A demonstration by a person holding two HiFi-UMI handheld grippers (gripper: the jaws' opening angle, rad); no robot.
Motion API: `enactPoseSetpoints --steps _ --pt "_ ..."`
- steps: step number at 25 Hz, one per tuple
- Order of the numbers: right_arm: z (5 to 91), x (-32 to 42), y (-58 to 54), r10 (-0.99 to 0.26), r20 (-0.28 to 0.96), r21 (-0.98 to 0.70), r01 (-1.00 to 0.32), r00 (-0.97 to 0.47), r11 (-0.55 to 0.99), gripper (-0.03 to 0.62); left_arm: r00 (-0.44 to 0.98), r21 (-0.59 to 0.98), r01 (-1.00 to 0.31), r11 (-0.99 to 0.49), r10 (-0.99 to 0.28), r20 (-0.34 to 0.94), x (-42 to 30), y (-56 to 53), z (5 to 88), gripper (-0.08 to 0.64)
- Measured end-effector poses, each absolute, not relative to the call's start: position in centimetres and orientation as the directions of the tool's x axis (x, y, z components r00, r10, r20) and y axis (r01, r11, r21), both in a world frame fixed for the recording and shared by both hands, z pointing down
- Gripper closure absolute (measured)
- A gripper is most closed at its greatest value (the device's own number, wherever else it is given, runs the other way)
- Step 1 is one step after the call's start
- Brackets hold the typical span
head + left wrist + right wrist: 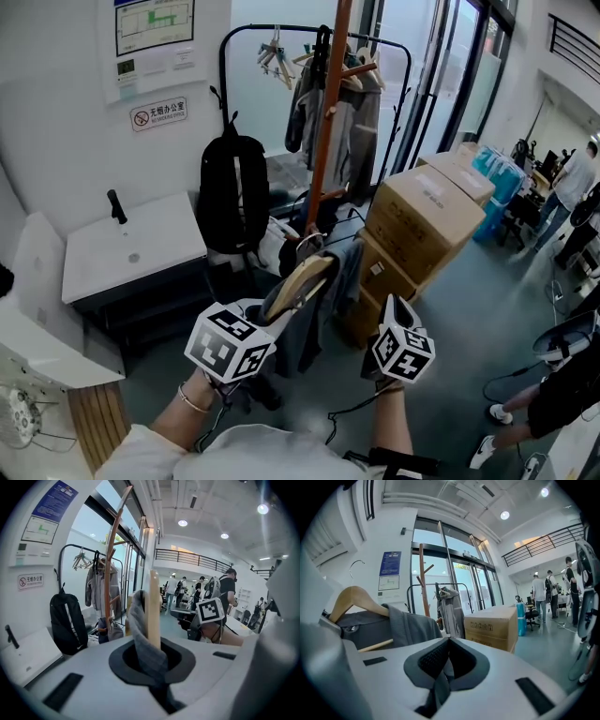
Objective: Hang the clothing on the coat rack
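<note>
**Garment on hanger, not yet on the rack**

Nearest, the left gripper [281, 309] is clamped tight on the wooden hanger [305, 277], with grey cloth caught alongside the wood. The garment [319, 323] drapes from the hanger between the two tools. The right gripper [391, 314] has its jaws pressed together, and a thin fold of the grey cloth appears to be pinched in them.

The dressing step looks done. Carrying to the rack and hooking on are left.

The floor just ahead is open but narrows. Stacked boxes [422, 216] crowd the right side. A low white table [131, 244] and a hanging backpack [230, 192] crowd the left.

The wooden rack [328, 112] stands well apart beyond them. Bags lie at its foot and jackets already hang near its pegs. A black rail [281, 33] stands close behind it.
</note>
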State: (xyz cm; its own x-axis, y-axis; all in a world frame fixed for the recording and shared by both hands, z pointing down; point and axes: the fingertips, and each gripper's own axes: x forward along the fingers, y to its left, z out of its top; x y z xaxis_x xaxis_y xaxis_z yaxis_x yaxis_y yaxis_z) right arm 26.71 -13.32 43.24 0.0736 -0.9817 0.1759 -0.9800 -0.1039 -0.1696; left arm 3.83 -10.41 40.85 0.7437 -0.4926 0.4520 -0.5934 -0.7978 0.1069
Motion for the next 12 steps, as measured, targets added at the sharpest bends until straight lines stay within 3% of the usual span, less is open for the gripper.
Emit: enactPoseSetpoints --steps 12 --pt "44.8 28.5 -16.2 -0.976 0.195 -0.203 -0.97 0.097 -0.136 0.569 0.759 0.086 -0.561 -0.823 -0.47 0.452 5.4 -14.4 40.2 0.549"
